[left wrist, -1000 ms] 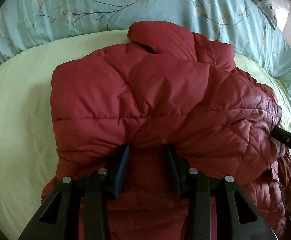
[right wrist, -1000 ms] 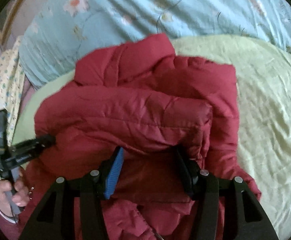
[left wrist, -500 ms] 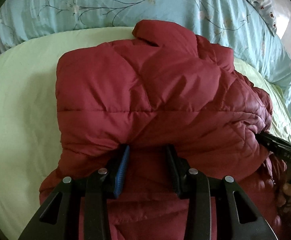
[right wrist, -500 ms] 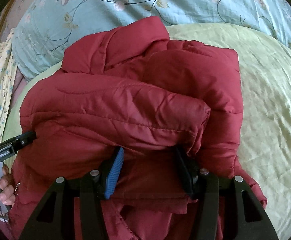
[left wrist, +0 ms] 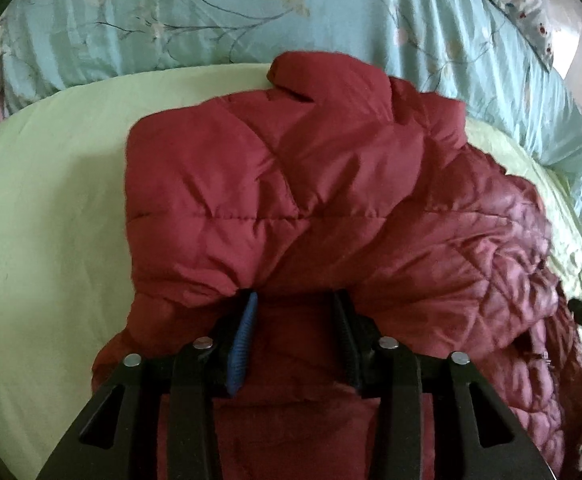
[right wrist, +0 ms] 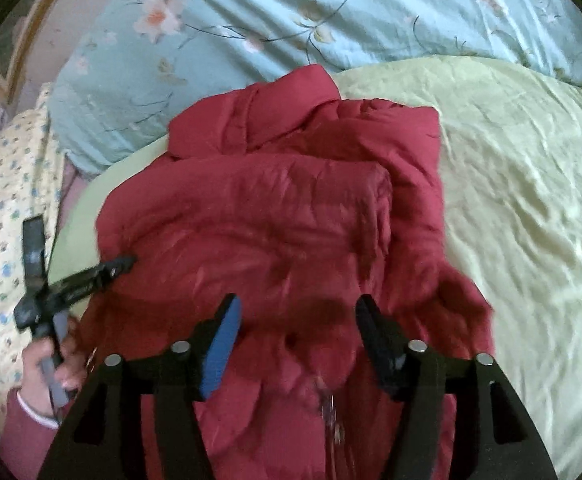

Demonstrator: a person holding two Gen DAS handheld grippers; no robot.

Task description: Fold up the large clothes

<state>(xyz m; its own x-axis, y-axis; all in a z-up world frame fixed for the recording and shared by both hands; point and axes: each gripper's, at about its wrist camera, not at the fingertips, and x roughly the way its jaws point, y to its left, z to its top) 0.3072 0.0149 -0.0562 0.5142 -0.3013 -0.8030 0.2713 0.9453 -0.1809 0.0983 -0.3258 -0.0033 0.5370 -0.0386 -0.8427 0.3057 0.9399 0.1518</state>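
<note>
Both tools are opening: the right tool [right wrist: 297, 316] is spread clear above the red quilted jacket [right wrist: 275, 216], while the left tool [left wrist: 295, 308] has its tips under the fold; the puffy fold may spring open.

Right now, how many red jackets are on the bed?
1. The red puffer jacket lies folded on the green sheet, in front of the blue floral quilt. None seems hidden.

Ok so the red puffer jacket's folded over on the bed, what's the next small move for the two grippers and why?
Probably draw both grippers straight back off the red jacket. The right gripper already has its jaws opening and clear of the fabric, while the left gripper is opening with its tips tucked under the folded edge. The jacket lies doubled on the green sheet, so letting go should leave the fold in place.
</note>
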